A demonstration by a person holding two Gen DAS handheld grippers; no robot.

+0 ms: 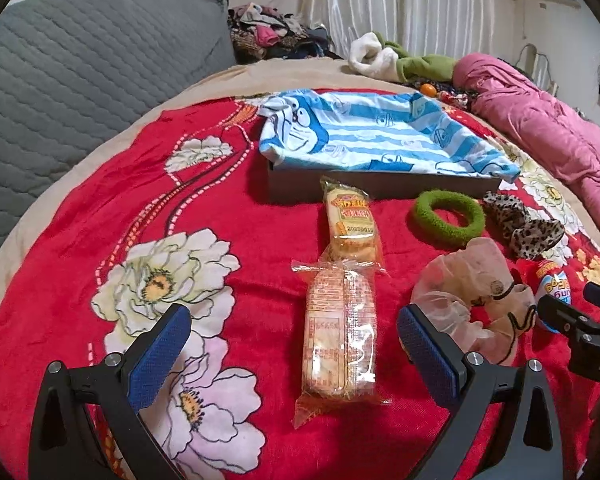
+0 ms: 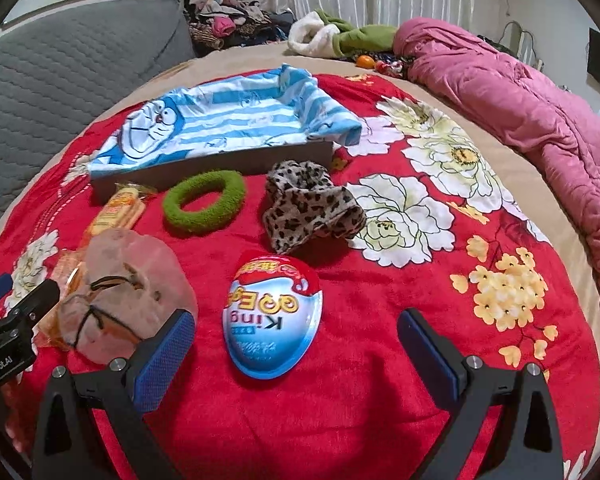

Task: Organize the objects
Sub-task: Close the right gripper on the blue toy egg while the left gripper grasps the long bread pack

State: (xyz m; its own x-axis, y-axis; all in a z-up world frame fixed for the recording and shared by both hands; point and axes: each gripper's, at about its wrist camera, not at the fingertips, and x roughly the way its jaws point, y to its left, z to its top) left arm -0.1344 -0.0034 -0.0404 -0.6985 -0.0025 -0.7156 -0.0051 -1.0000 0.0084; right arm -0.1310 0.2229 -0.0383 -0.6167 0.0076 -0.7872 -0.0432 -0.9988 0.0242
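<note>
My left gripper (image 1: 294,334) is open, its blue pads on either side of the near biscuit packet (image 1: 340,336) lying on the red blanket. A second biscuit packet (image 1: 350,220) lies just beyond it, toward the dark box (image 1: 380,190) lined with a blue striped cloth (image 1: 364,132). My right gripper (image 2: 296,338) is open around the egg-shaped toy package (image 2: 274,316). A sheer pale scrunchie (image 2: 128,296) touches its left pad. A green scrunchie (image 2: 204,204) and a leopard-print scrunchie (image 2: 308,208) lie in front of the box (image 2: 228,168).
All of this rests on a bed with a red flowered blanket (image 2: 380,320). A pink quilt (image 2: 540,120) is bunched along the right, a grey padded headboard (image 1: 80,80) stands at left, and clothes (image 1: 400,58) pile at the far edge.
</note>
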